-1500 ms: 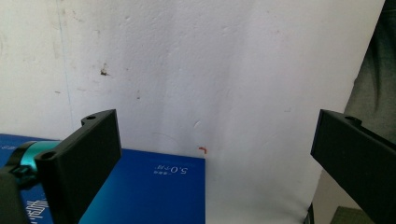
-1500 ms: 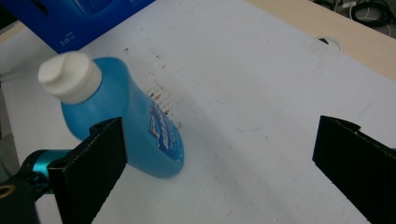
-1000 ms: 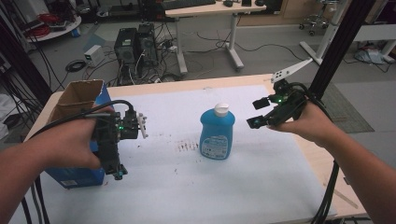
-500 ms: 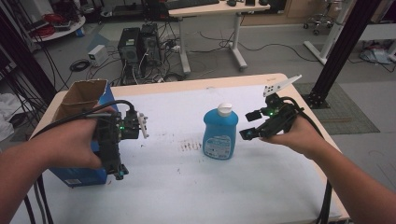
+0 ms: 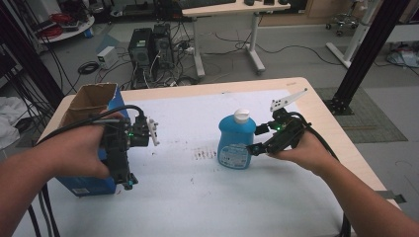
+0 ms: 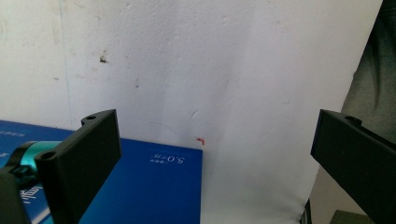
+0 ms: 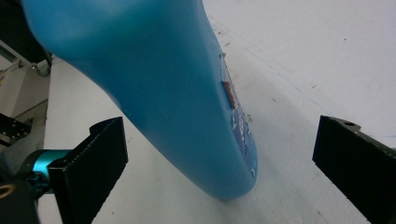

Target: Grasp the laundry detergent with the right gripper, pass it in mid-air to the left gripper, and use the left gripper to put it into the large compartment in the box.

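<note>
While both grippers gape | one blue bottle [image 5: 236,143] by right gripper [image 5: 259,140] | one box [image 5: 91,106] by left gripper [image 5: 129,181]

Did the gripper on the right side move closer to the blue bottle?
Yes. The right gripper has slid left across the table toward the blue bottle, which stands where it did. Its open jaws now flank the bottle's side.
</note>
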A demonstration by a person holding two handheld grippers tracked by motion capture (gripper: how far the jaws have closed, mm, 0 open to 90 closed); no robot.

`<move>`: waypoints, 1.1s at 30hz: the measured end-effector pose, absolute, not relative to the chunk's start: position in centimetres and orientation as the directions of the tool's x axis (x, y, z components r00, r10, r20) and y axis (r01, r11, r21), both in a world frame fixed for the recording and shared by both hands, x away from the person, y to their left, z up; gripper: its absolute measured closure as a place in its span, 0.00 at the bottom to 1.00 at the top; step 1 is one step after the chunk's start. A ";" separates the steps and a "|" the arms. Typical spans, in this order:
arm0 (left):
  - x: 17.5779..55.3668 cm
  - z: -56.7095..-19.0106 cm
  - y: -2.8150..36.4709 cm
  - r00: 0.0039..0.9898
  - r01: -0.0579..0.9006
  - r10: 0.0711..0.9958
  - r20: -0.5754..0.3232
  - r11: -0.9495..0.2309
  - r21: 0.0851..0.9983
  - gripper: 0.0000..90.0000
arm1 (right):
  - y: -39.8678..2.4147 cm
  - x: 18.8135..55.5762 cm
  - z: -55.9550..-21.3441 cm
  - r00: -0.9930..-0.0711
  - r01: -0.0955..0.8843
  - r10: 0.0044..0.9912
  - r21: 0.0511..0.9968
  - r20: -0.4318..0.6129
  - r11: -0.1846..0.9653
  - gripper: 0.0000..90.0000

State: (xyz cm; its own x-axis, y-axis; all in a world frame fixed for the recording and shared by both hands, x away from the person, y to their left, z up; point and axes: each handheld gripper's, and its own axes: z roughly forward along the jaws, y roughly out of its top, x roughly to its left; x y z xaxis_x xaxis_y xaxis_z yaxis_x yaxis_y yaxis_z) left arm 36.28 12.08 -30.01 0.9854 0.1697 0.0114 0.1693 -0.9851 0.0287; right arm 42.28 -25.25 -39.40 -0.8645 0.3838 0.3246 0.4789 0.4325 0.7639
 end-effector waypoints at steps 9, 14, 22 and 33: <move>36.1 -30.0 12.2 0.985 0.172 0.173 0.011 -0.985 0.027 0.02 | -23.8 42.5 -40.6 -0.874 0.464 0.369 0.770 0.316 0.438 0.02; 36.1 -30.0 12.5 0.984 0.178 0.178 0.013 -0.984 0.027 0.02 | -23.1 42.6 -40.9 -0.877 0.457 0.363 0.777 0.315 0.432 0.02; 36.1 -30.0 12.7 0.984 0.180 0.180 0.011 -0.983 0.023 0.02 | -22.3 42.5 -41.3 -0.883 0.442 0.360 0.793 0.303 0.418 0.03; 36.1 -30.0 12.8 0.983 0.180 0.180 0.013 -0.983 0.020 0.02 | -21.8 42.5 -41.5 -0.889 0.432 0.348 0.802 0.299 0.414 0.07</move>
State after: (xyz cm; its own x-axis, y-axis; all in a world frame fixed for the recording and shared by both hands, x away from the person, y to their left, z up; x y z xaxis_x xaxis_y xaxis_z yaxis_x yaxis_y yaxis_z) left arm 36.07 12.77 -29.99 0.9835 0.1805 0.0132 0.1802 -0.9834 0.0203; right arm 42.45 -21.82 -41.52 -0.8886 0.3482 0.2987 0.4316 0.4138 0.8016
